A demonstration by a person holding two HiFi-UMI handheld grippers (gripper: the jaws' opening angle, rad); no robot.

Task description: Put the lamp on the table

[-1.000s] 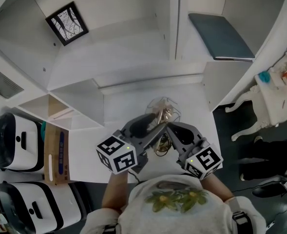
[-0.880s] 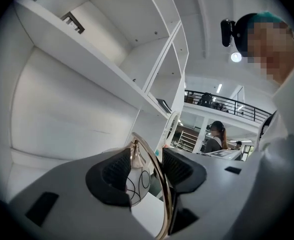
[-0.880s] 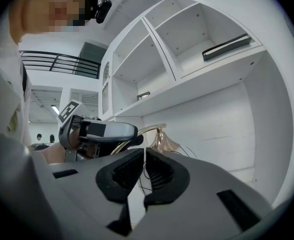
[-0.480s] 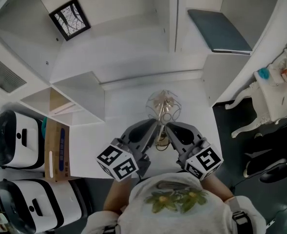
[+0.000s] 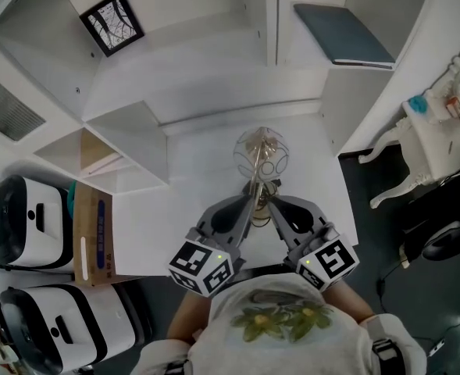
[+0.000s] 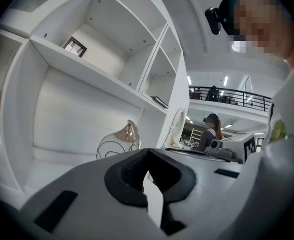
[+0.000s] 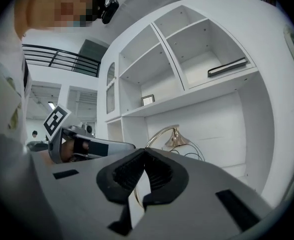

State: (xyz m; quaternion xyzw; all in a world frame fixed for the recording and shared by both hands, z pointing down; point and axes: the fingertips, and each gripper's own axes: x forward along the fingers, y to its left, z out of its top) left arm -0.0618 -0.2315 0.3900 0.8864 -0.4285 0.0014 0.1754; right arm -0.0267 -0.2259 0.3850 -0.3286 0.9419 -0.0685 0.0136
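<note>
Lamp [image 5: 262, 156] now stands farther onto the table [image 5: 198, 178] (right gripper [image 7: 145, 153] pinching it), left gripper [image 6: 146, 154] just clenched; release likely next.

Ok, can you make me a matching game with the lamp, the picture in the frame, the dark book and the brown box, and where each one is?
Things:
1. lamp
2. framed picture
3. dark book
4. brown box

Places, as the head view shows them:
A. lying flat in the upper right compartment of the shelves
B. just left of the white table
C. on the white table
D. in the upper left compartment of the shelves

Pairs: 1-C, 2-D, 3-A, 4-B
</note>
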